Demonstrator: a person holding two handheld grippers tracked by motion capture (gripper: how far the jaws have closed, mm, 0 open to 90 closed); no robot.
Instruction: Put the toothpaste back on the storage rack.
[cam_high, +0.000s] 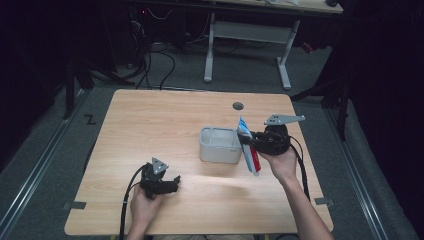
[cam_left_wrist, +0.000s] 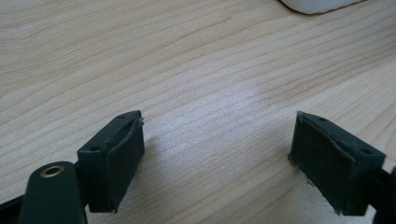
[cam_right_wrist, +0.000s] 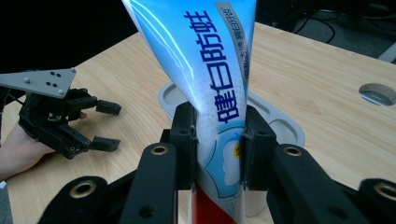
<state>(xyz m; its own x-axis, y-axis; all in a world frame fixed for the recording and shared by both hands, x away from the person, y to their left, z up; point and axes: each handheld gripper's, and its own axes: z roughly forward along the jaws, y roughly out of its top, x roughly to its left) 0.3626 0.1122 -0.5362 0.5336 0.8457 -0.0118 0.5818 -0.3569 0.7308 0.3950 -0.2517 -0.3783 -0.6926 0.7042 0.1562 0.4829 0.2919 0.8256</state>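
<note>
left gripper (cam_high: 172, 181) sits in the lower left of the high view, held low over the wooden table (cam_high: 150, 125), its jaws spread wide with bare wood grain between them and nothing held; its own view shows the two black pads apart over the tabletop. in the right gripper view it shows at the left edge (cam_right_wrist: 106, 126), jaws parted, a hand behind it. grey container (cam_high: 220, 145) stands at the middle of the high view, just left of the right gripper (cam_high: 250, 141). right gripper is clamped on a blue and white toothpaste tube (cam_high: 248, 145) with a red end, held tilted just beside the container's right wall. in the right gripper view the tube (cam_right_wrist: 210, 70) rises from between the closed jaws, the container (cam_right_wrist: 280, 126) behind it.
</note>
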